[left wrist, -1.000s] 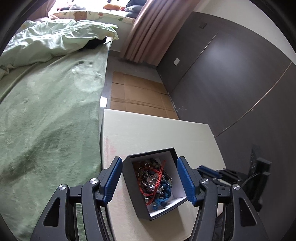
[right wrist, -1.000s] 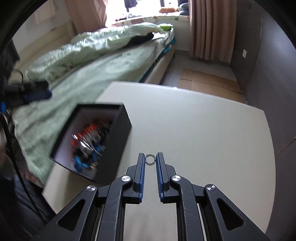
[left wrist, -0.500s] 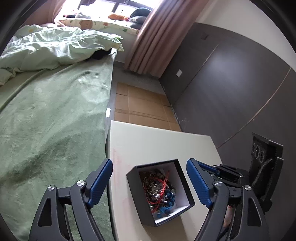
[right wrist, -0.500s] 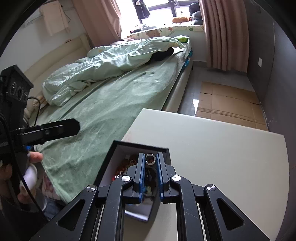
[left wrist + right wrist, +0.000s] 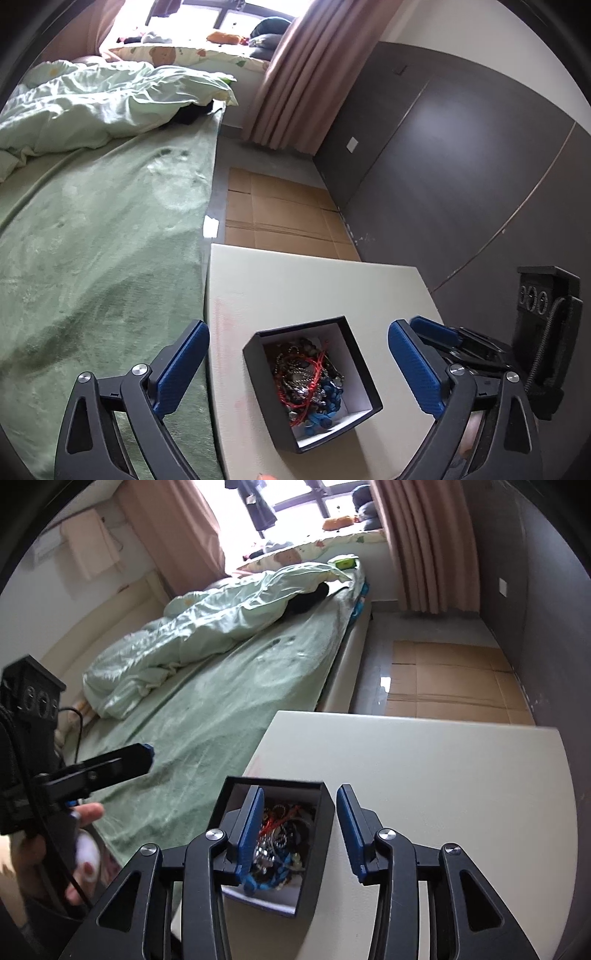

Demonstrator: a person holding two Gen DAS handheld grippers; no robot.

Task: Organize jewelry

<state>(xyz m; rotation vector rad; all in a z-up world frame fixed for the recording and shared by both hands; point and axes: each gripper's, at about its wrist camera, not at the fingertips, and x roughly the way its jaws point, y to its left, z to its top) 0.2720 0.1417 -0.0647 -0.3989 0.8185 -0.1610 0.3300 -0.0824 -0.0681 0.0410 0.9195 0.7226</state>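
A black jewelry box (image 5: 362, 387) with a white lining sits on the cream table (image 5: 295, 288). It holds a tangle of jewelry (image 5: 306, 380): metal chains, red cord, blue beads. My left gripper (image 5: 298, 363) is wide open and empty, above and behind the box. My right gripper (image 5: 300, 821) is open and empty, right over the box (image 5: 317, 853), its jaws astride the box's right wall. The jewelry (image 5: 280, 838) shows between the fingers. The small ring it held is not visible. The right gripper also shows in the left wrist view (image 5: 436, 332).
A bed with a green blanket (image 5: 92, 240) runs along the table's left edge. Flattened cardboard (image 5: 280, 218) lies on the floor beyond the table. A dark wall (image 5: 461, 166) stands to the right. The person's hand (image 5: 81, 853) holds the left gripper.
My right gripper carried a small metal ring from the table to above the box and opened; the ring is gone from its jaws. My left gripper let go of the box, opened wide and drew back.
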